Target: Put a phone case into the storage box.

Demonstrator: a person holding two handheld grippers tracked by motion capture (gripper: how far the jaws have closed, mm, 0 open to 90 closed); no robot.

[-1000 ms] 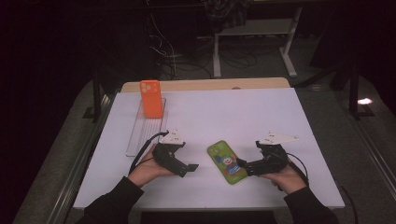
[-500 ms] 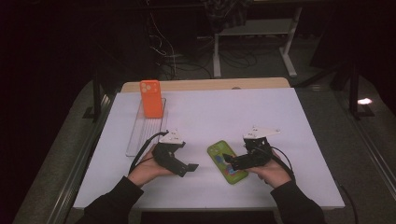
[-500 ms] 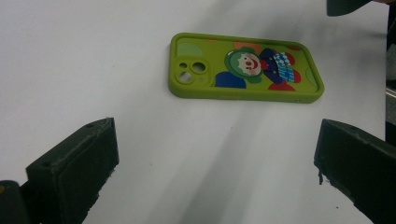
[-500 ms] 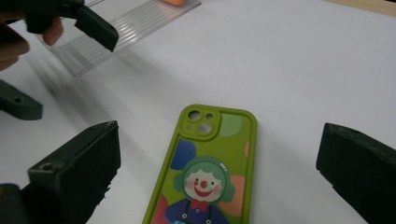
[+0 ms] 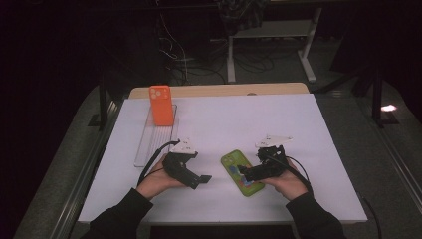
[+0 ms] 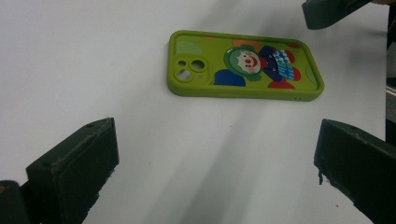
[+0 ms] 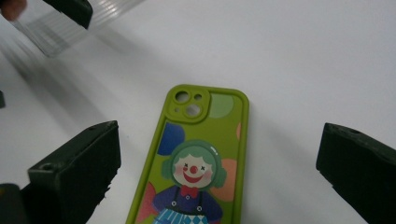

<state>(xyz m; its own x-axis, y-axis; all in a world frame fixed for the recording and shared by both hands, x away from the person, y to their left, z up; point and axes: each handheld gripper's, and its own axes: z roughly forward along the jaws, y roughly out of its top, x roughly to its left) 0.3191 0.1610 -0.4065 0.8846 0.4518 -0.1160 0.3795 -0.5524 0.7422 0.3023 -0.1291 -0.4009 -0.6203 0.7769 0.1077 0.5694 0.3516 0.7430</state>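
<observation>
Two phone cases sit on the white bench (image 5: pixel 298 129), well apart from each other. The green phone case (image 5: pixel 242 172) lies flat near the person's edge, back side up, showing a clown with green hair and a red nose and a raised camera cut-out at its far end. The orange phone case (image 5: pixel 161 105) stands upright at the far end of a clear ribbed tray (image 5: pixel 149 144) on the left side of the bench.

The right hand-held gripper (image 5: pixel 247 175) is over the near end of the green phone case; in the right gripper view its jaws are spread wide, one on either side of the case, with the clown picture lying between them. From the high view it seems to hover just above the case rather than touch it, though the dark gripper body makes that hard to judge.

The left hand-held gripper (image 5: pixel 201 179) rests low over the bench just to the left of the green phone case, with bare white surface between them. Its jaws are also spread apart and hold nothing; in the left gripper view the green phone case (image 6: pixel 245 65) lies crosswise ahead of them, and a jaw tip of the right hand-held gripper juts in at the top right corner
</observation>
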